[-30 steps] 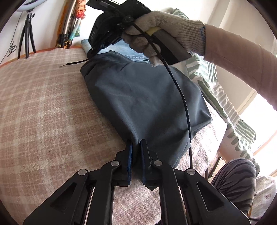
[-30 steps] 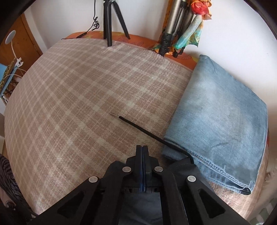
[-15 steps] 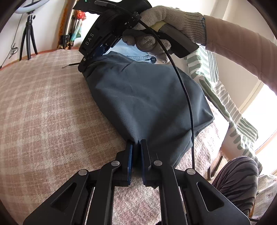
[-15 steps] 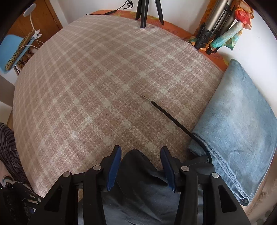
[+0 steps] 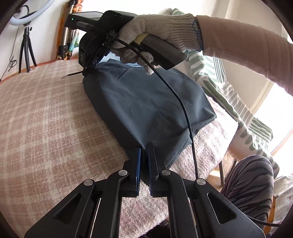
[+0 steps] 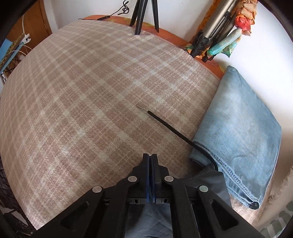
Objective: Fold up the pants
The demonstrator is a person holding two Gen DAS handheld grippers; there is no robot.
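The dark grey pants (image 5: 144,102) lie folded on the plaid blanket (image 5: 45,119). My left gripper (image 5: 144,152) is shut on the near edge of the pants. My right gripper (image 6: 150,159), held by a gloved hand, sits at the far corner of the pants (image 6: 207,177) in the left wrist view (image 5: 87,69). Its fingers are pressed together with no cloth visible between them; the grey fabric lies beneath and behind the tips.
Folded blue jeans (image 6: 241,131) lie on the blanket beside the wall. A thin black stick (image 6: 164,122) lies next to them. Tripods (image 6: 144,16) stand at the far edge. A striped green cloth (image 5: 238,102) and my striped knee (image 5: 252,175) are on the right.
The right gripper opened over the pants corner half a second ago and has now shut again, empty, lifted slightly. The left gripper kept its hold on the near edge.
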